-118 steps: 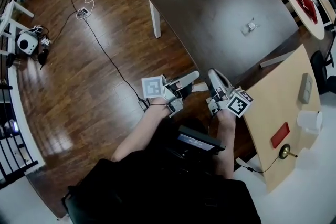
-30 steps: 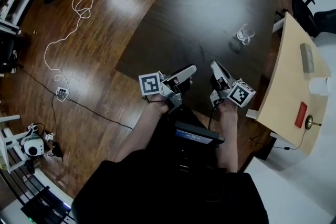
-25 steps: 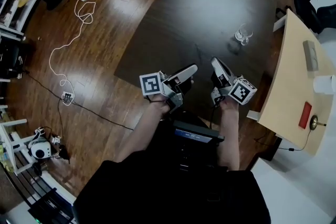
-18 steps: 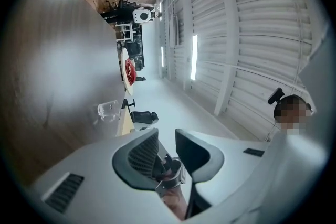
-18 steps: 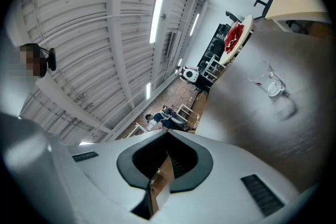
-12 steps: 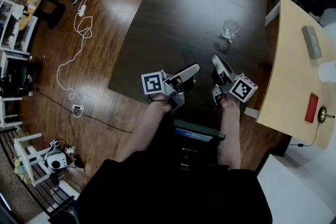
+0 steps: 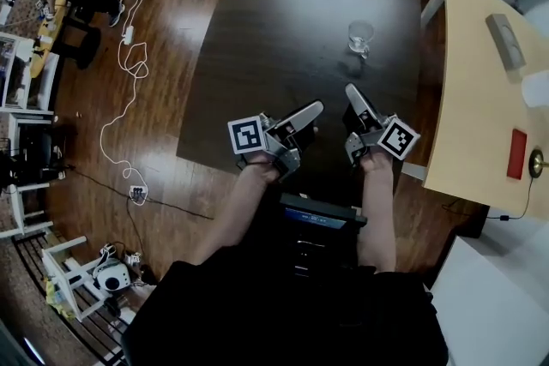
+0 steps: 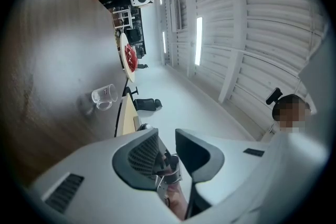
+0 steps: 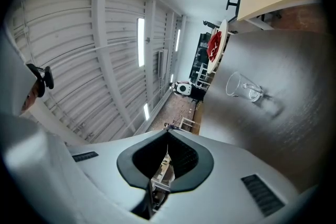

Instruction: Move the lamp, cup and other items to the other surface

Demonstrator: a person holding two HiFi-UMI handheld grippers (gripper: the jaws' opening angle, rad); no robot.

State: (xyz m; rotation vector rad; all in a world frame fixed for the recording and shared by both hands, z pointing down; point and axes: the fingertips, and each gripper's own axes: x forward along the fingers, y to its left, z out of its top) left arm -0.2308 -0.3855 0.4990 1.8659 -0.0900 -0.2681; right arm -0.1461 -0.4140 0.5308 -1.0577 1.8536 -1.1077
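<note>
Above dark table (image 7: 283, 13) edge, left claw (image 8: 167, 136) parted, right claw (image 9: 168, 136) closed, both empty, cup (image 7: 360, 35) ahead

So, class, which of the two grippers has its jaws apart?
The left gripper: a clear gap shows between its jaws, with nothing in it. The right gripper has its jaws closed together.
</note>
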